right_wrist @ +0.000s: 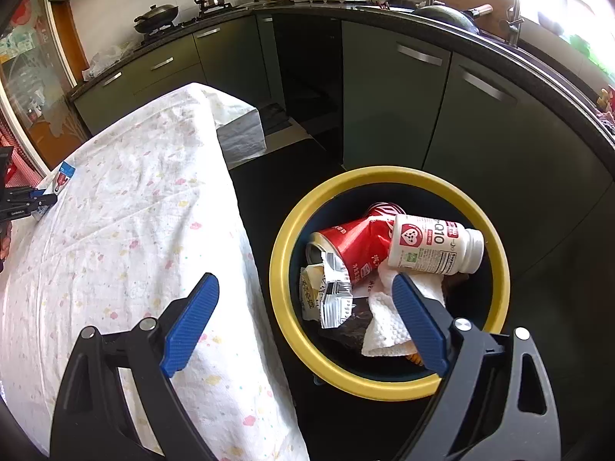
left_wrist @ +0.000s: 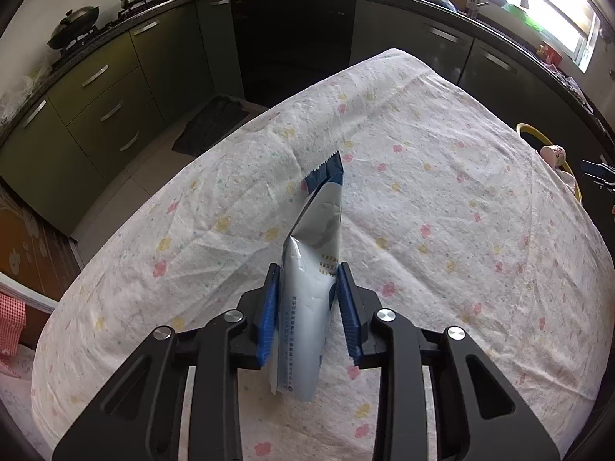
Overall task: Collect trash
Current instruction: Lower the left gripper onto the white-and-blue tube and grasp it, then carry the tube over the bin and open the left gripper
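Note:
A white and blue crumpled wrapper (left_wrist: 323,215) stands on edge on the flower-print tablecloth (left_wrist: 461,211). My left gripper (left_wrist: 309,268) is shut on its lower half, with both blue pads pressing its sides. In the right wrist view this gripper (right_wrist: 30,201) and the wrapper's blue tip (right_wrist: 67,171) show at the far left. My right gripper (right_wrist: 303,280) is open and holds nothing; it hangs over the table edge and the yellow-rimmed trash bin (right_wrist: 292,238). Inside the bin lie a white pill bottle (right_wrist: 434,246), a crushed red can (right_wrist: 353,246), a foil wrapper (right_wrist: 330,296) and a paper towel (right_wrist: 384,326).
The bin stands on the dark floor just right of the table (right_wrist: 153,199). Green kitchen cabinets (right_wrist: 388,88) and a dark counter with a sink run behind it. A stove with pans (left_wrist: 73,27) is at the back left. A dark mat (left_wrist: 211,123) lies on the floor.

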